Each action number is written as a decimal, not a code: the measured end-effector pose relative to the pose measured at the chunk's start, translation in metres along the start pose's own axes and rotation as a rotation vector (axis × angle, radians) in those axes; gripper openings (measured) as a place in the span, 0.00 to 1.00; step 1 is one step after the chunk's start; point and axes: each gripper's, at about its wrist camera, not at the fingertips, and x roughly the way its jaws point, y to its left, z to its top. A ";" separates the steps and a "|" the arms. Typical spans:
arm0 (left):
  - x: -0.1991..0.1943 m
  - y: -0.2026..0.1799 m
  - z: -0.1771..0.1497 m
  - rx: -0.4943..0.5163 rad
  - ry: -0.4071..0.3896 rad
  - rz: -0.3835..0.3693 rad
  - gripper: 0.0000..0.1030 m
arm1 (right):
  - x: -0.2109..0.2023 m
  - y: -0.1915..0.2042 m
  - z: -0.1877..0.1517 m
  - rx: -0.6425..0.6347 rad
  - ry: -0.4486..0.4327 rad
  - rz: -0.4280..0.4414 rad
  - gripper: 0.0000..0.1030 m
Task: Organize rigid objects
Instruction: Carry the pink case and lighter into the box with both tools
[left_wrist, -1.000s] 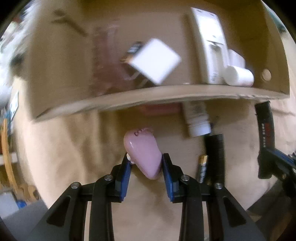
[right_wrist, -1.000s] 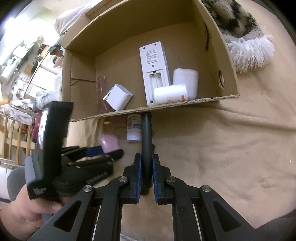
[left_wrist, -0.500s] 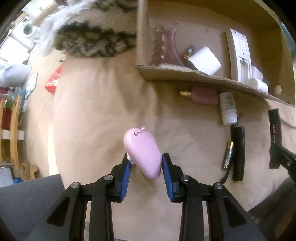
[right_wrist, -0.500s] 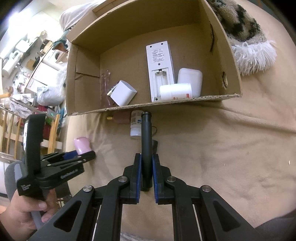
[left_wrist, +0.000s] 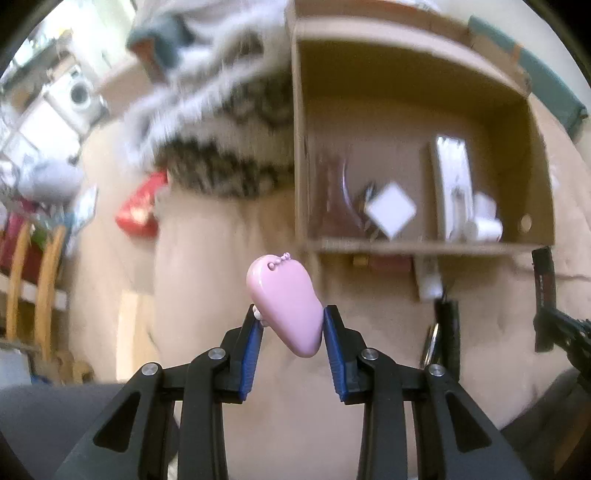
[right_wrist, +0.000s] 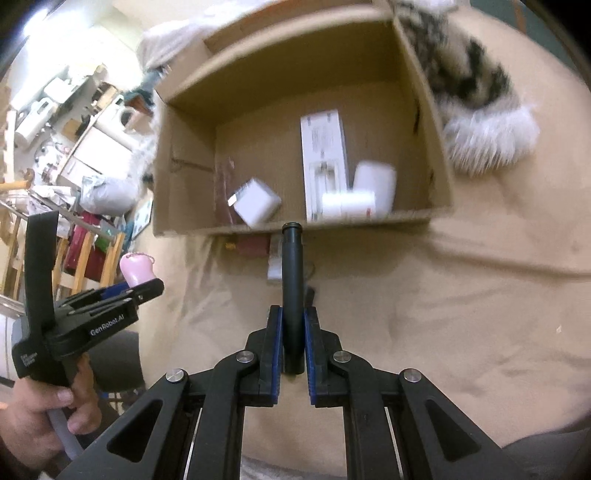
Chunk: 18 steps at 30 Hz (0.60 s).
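Observation:
My left gripper (left_wrist: 292, 325) is shut on a pink egg-shaped case (left_wrist: 286, 299) and holds it in the air left of the cardboard box (left_wrist: 406, 246). It also shows in the right wrist view (right_wrist: 137, 271). My right gripper (right_wrist: 293, 332) is shut on a black cylinder (right_wrist: 292, 280) that points at the box's near wall (right_wrist: 332, 221). Inside the box lie a white remote (right_wrist: 323, 158), a white cube (right_wrist: 256, 202), a white bottle (right_wrist: 349, 205) and a pinkish clear item (left_wrist: 334, 199).
A small dark red item (right_wrist: 253, 245) and a white bottle (right_wrist: 275, 264) lie on the beige cloth (right_wrist: 461, 295) just outside the box. A furry spotted blanket (right_wrist: 476, 99) lies beside the box. A battery (left_wrist: 430, 343) lies on the cloth. Chairs and clutter stand at the left.
My left gripper has lifted and swung back with the pink case, so the box looks farther and more upright. My right gripper has risen slightly with the black cylinder.

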 end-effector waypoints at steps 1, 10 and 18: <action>-0.007 -0.003 0.009 0.012 -0.025 0.007 0.29 | -0.006 0.001 0.001 -0.006 -0.026 0.008 0.12; -0.019 -0.010 0.058 0.021 -0.127 -0.010 0.29 | -0.035 -0.001 0.035 -0.019 -0.182 -0.031 0.12; 0.003 -0.038 0.091 0.072 -0.114 -0.019 0.29 | -0.026 -0.002 0.087 -0.042 -0.206 -0.105 0.12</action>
